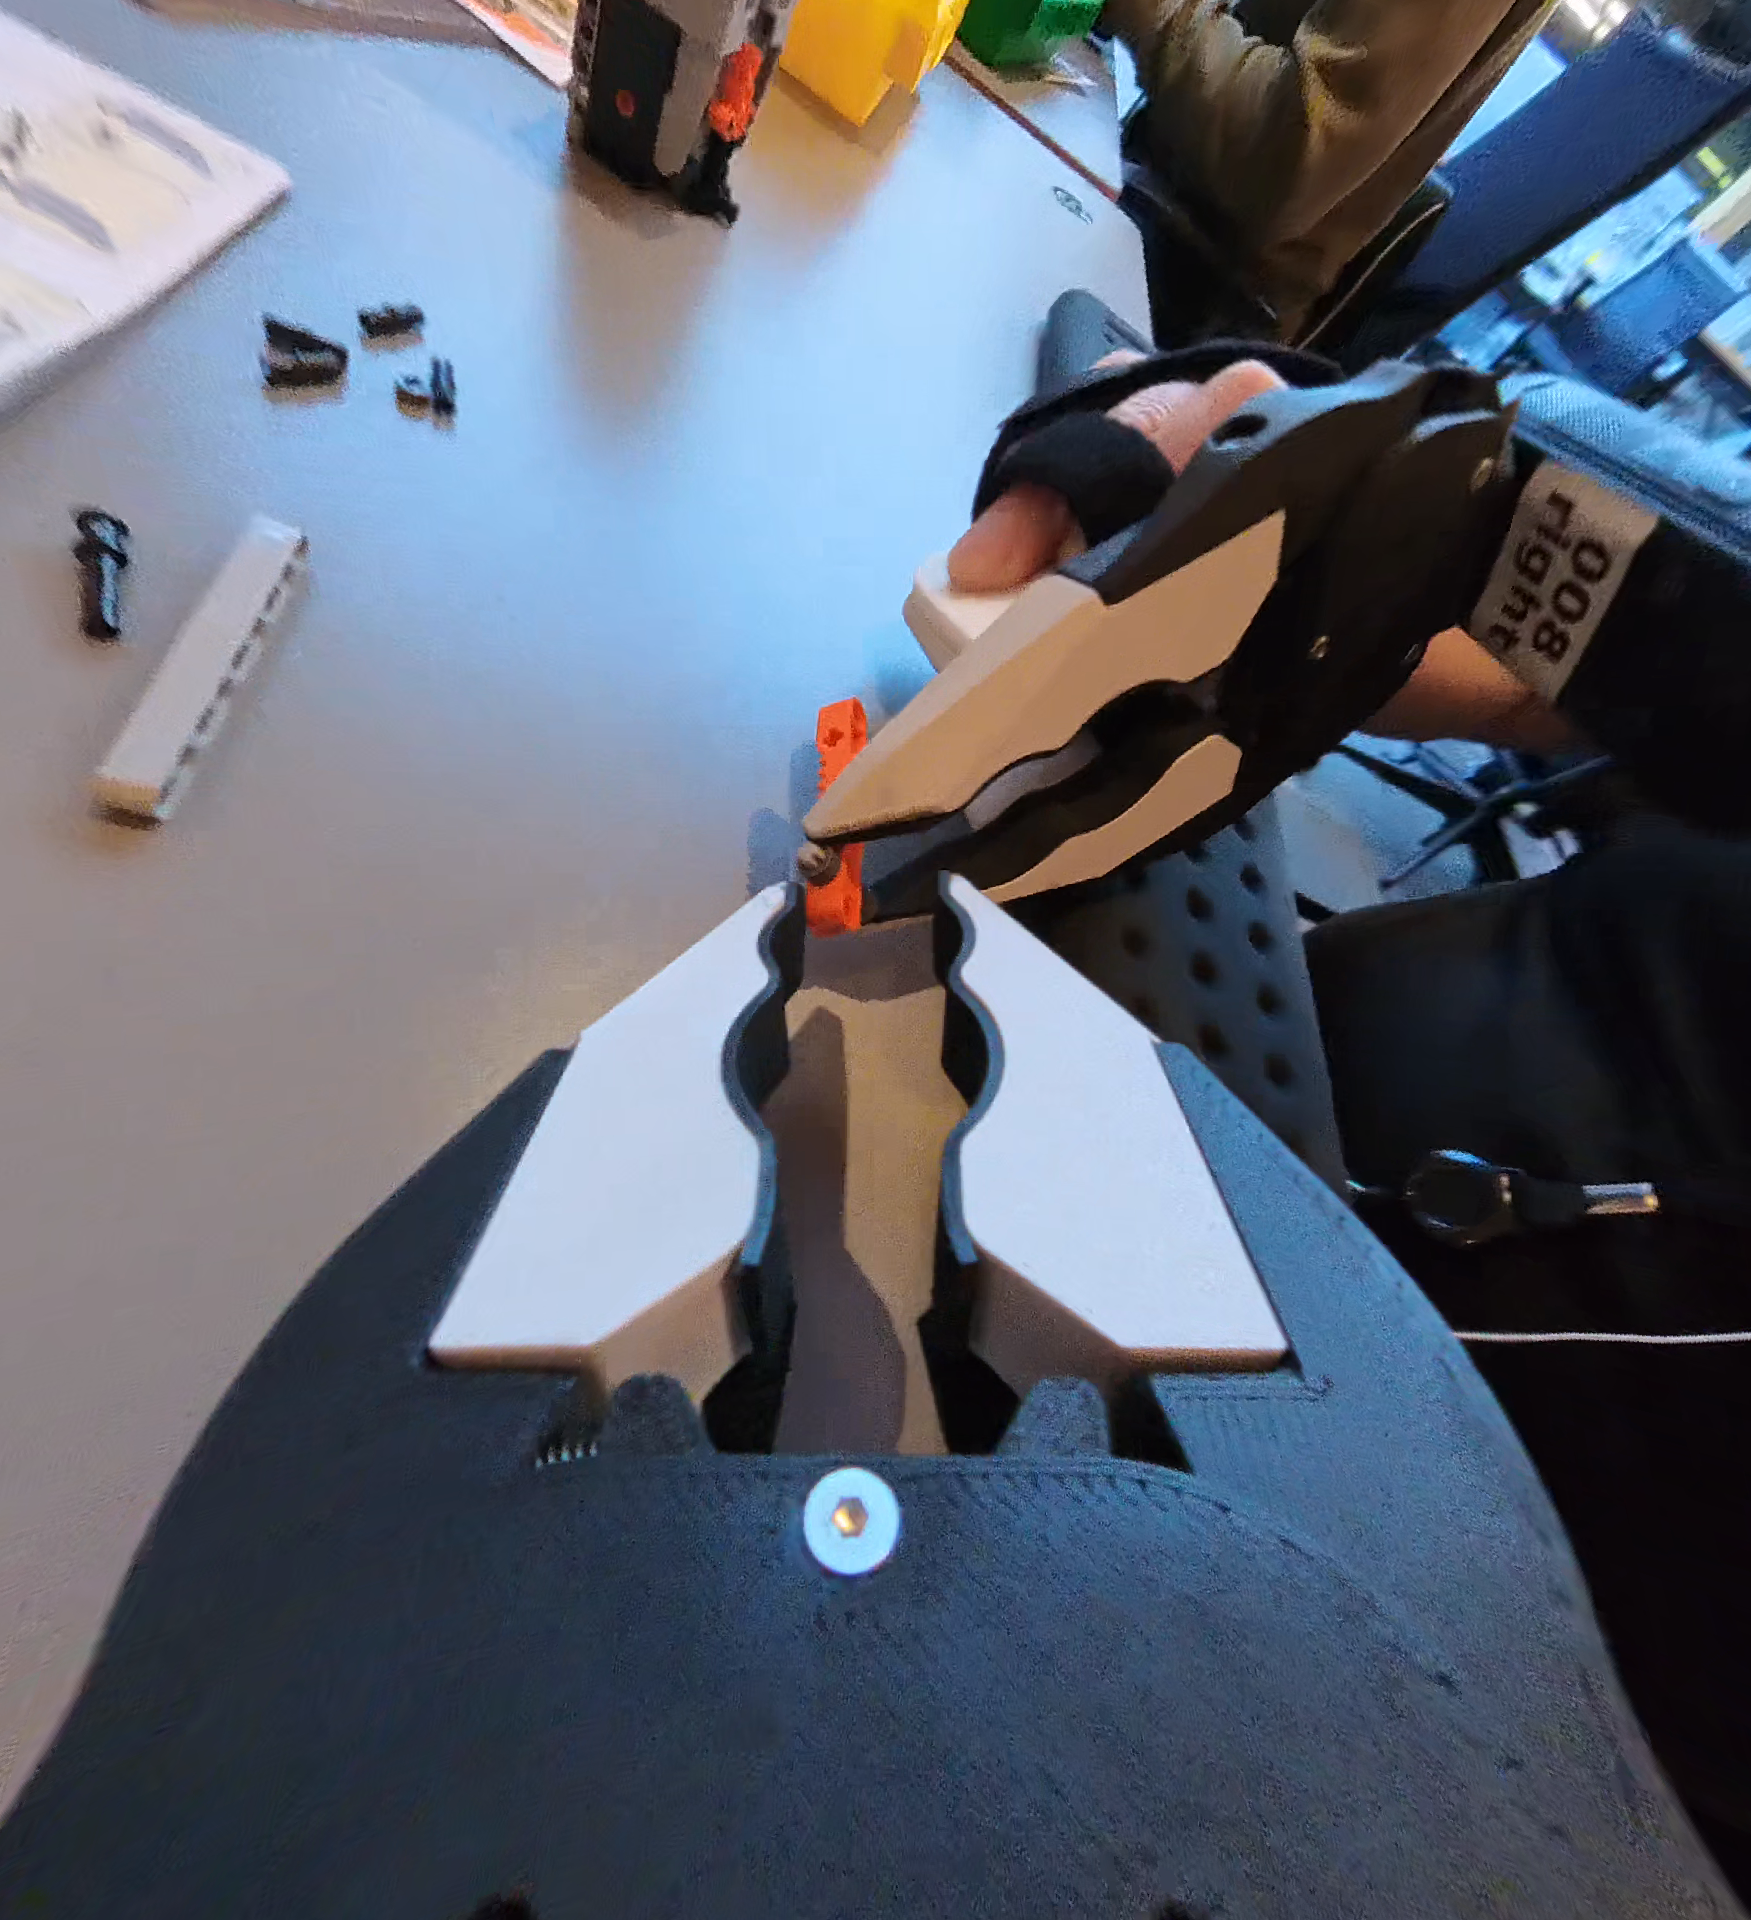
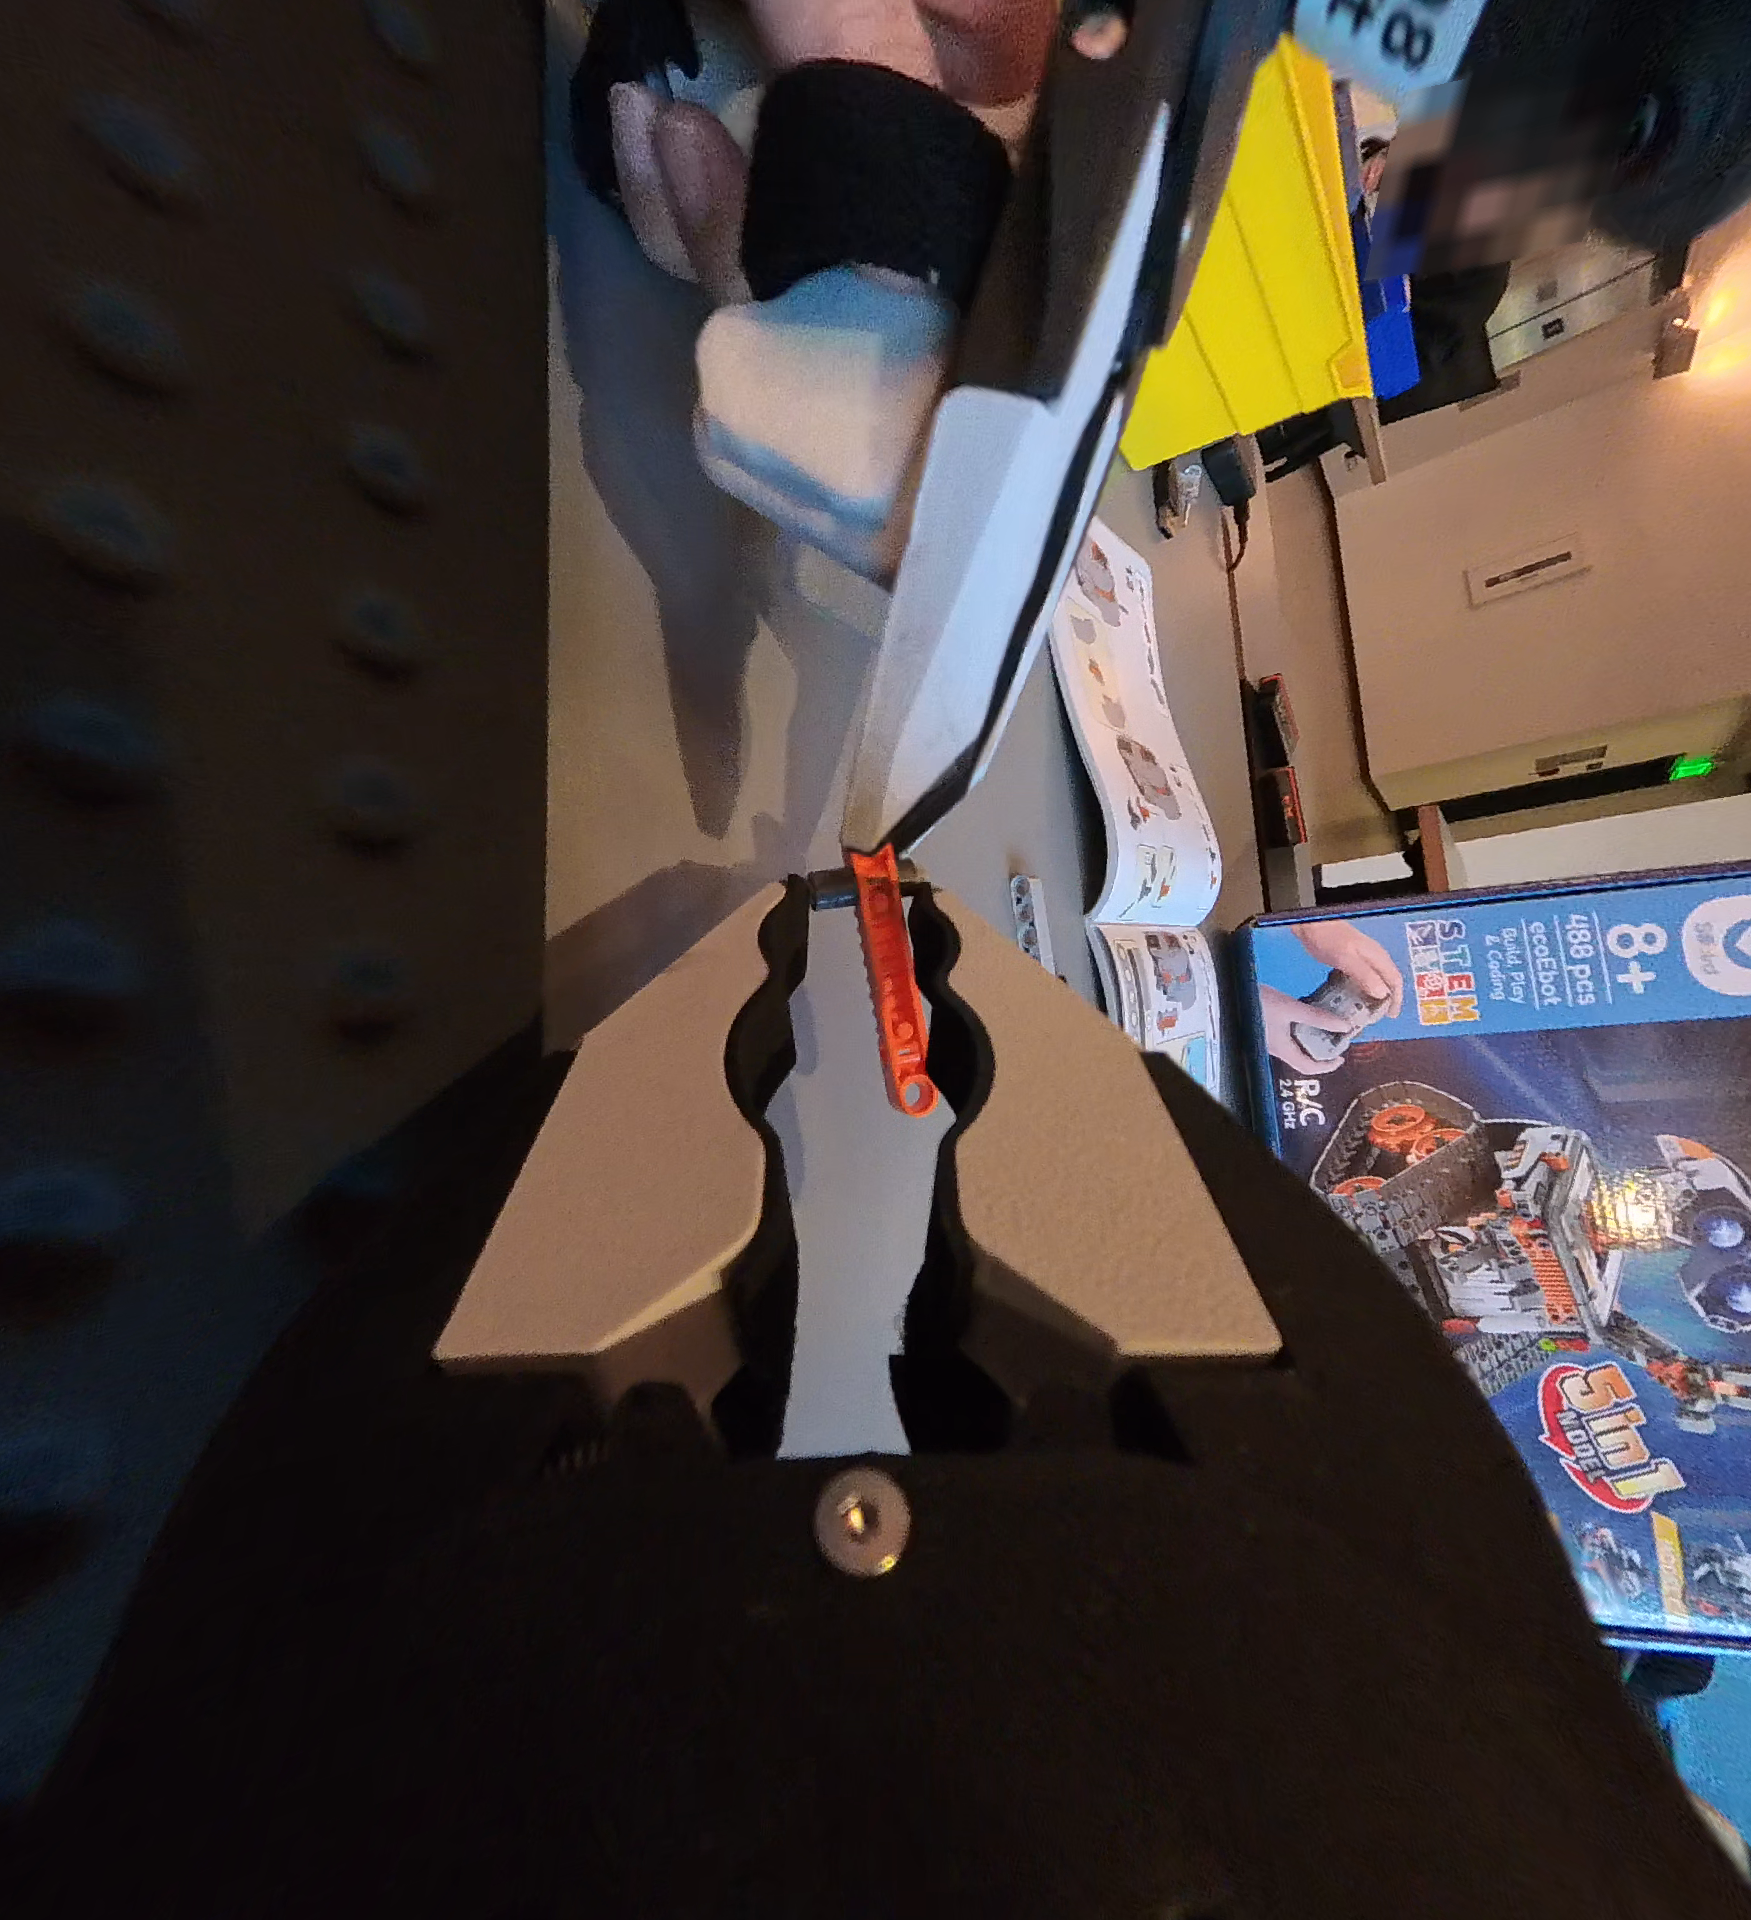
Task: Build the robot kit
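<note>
An orange holed beam [image 1: 843, 740] stands in the air above the grey table [image 1: 559, 540]. Its near end sits between the jaws of my left gripper [image 1: 869, 891], against the left finger; the jaws stand a little apart and I cannot tell if they clamp it. My right gripper [image 1: 838, 860] comes in from the right, shut on a small grey pin [image 1: 813, 858] at the beam. In the right wrist view the pin [image 2: 833, 891] spans my right gripper's [image 2: 860, 894] fingertips and passes through the beam [image 2: 894, 997], with my left gripper's [image 2: 871, 844] tip on the beam's far end.
On the table lie a long grey beam [image 1: 196, 675], several small black parts [image 1: 305, 355], an open booklet [image 1: 40, 208] and a black and grey assembly [image 1: 668, 94]. Yellow [image 1: 860, 52] and green [image 1: 1027, 26] bins stand behind. A kit box [image 2: 1577, 1247] lies to the right.
</note>
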Available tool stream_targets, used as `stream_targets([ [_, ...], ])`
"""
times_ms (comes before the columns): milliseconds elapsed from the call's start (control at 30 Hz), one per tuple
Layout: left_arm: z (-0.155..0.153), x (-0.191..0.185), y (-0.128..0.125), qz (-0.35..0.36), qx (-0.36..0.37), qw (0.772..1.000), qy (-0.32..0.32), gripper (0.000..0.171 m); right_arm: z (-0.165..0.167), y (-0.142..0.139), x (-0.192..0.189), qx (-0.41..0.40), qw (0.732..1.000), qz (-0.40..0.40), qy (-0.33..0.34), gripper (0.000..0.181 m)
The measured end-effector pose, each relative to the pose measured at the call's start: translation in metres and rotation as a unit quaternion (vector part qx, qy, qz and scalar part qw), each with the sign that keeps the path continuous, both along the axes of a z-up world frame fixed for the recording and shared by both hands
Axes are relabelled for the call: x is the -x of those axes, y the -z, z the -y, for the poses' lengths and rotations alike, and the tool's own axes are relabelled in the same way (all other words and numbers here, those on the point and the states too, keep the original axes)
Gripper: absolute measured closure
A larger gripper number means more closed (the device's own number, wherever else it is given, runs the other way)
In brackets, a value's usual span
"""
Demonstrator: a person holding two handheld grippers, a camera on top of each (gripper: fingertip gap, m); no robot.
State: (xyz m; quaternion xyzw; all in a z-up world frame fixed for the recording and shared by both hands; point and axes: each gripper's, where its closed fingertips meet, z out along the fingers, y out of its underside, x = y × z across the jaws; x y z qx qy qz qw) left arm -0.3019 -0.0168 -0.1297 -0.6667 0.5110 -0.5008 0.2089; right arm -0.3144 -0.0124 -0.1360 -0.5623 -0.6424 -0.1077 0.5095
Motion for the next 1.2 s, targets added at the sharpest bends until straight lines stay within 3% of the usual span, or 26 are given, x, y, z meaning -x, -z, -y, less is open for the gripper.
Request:
stream_targets([
  [100, -0.001, -0.002, 0.007, -0.021, 0.018, 1.000, 0.000, 0.165, 0.002, -0.002, 0.003, -0.008, 1.000, -0.003, -0.009, 0.163],
  [233, -0.003, -0.002, 0.008, -0.024, 0.025, 0.999, -0.005, 0.167, -0.003, 0.000, 0.000, 0.006, 1.000, -0.013, 0.005, 0.161],
  [333, -0.001, -0.003, 0.012, -0.039, 0.013, 0.999, 0.000, 0.167, -0.007, -0.003, 0.000, 0.000, 1.000, -0.015, 0.013, 0.143],
  [500, -0.002, -0.003, 0.012, -0.038, 0.029, 0.999, -0.001, 0.167, -0.005, -0.002, 0.003, -0.025, 1.000, 0.013, 0.007, 0.151],
  [700, -0.005, -0.003, 0.014, -0.043, 0.025, 0.999, -0.011, 0.167, -0.007, 0.006, 0.002, 0.032, 0.999, 0.008, 0.034, 0.163],
  [1200, -0.007, -0.005, 0.017, -0.051, 0.084, 0.995, -0.014, 0.167, -0.011, 0.010, -0.002, 0.043, 0.997, 0.018, 0.060, 0.164],
])
